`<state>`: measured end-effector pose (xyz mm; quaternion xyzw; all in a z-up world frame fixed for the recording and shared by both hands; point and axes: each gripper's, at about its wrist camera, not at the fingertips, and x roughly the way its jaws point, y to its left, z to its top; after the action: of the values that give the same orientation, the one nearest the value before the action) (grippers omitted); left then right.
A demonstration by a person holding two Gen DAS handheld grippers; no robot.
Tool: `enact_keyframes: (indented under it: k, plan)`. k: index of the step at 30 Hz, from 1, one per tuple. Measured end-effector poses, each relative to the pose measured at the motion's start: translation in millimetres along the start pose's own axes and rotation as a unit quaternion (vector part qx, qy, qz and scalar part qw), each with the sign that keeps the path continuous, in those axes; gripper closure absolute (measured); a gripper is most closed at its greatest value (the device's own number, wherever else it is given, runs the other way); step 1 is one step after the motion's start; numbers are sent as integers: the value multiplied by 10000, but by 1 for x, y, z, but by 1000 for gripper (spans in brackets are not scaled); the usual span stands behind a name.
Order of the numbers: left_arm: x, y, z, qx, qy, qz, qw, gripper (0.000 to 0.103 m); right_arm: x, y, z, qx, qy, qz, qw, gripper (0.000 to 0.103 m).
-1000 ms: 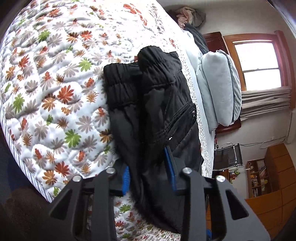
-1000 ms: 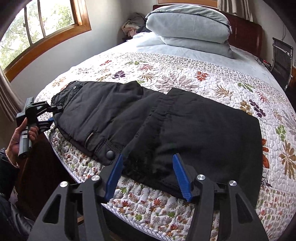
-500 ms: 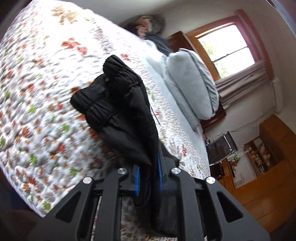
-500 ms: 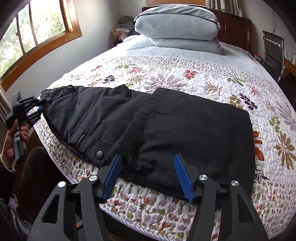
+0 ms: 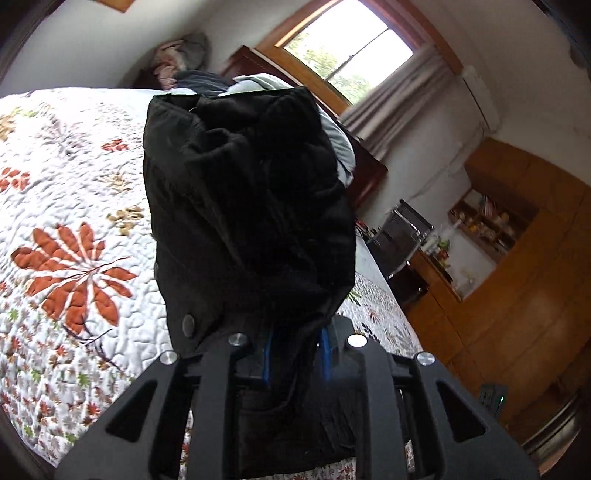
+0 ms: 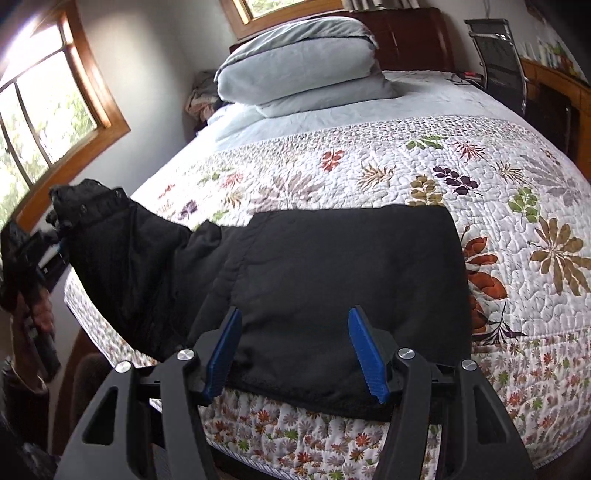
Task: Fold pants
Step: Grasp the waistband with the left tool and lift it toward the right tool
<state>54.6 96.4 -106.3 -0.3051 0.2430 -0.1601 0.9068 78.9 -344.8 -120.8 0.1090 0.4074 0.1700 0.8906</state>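
Up off the bed has come the waist end of the black pants (image 6: 332,291), which lay flat on the quilt one second ago; the left gripper (image 5: 295,354) has lifted it and holds it tight between its blue pads (image 5: 266,358), with the thick cloth bunched in front of the left camera and hiding most of the view. On that bunch a round snap button (image 5: 188,325) shows near the bottom edge. From the right camera, the left gripper (image 6: 55,236) sits far to the left, beside the edge of the bed, with the waistband hanging up from it in the air, and a hand (image 6: 35,314) grips its handle below. From there the pants slope down to the quilt (image 6: 517,177), where the leg end lies flat and smooth near the front edge of the bed. The right gripper (image 6: 295,350) is spread wide with its blue pads (image 6: 364,347) apart, low over the near edge of the leg end, and nothing is between them; I cannot tell if the pads touch the cloth. The quilt is white with leaves and flowers in red, brown, green and purple. Far back on the bed lie two pale blue pillows (image 6: 299,51), one on top of the other, in front of a dark wooden headboard (image 6: 410,33). A window (image 6: 40,110) with a wooden frame is on the left wall
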Motion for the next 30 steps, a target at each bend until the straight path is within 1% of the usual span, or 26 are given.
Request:
enact_keyframes:
  k: [4,6,9,11,14,16,20,24,27,30]
  plan:
    - [12,-14,-9,251,143,-46,9996,84,-10,-8,18,238,-251,253,9991,32]
    - [18,-22,-15,466,220,-10,9987,84,-14,-13,28,451,-370,541,9968,31]
    - [29,-38,-22,752,358,-14,9965,83,-15,-19,39,793,-419,933,9916,22]
    - [35,-44,-26,896,438,-29,9950,83,-13,-20,48,1003,-440,1209,9866,22]
    - [44,-52,-36,1084,568,-50,9925,83,-11,-11,56,1006,-406,1392,9843,20]
    - [50,-58,-42,1217,672,-69,9903,83,-9,-5,60,945,-393,1438,9843,18]
    - [61,-66,-53,1384,852,-137,9866,83,1,1,63,1010,-249,1667,9805,17]
    - [76,-76,-68,1615,1105,-148,9805,83,17,-1,61,1283,-57,2011,9711,15]
    - [93,-83,-81,1828,1414,-104,9729,83,31,-6,58,1495,103,2260,9625,14]
    - [113,-88,-97,2010,1731,-42,9642,83,49,-13,60,1816,254,2558,9492,11]
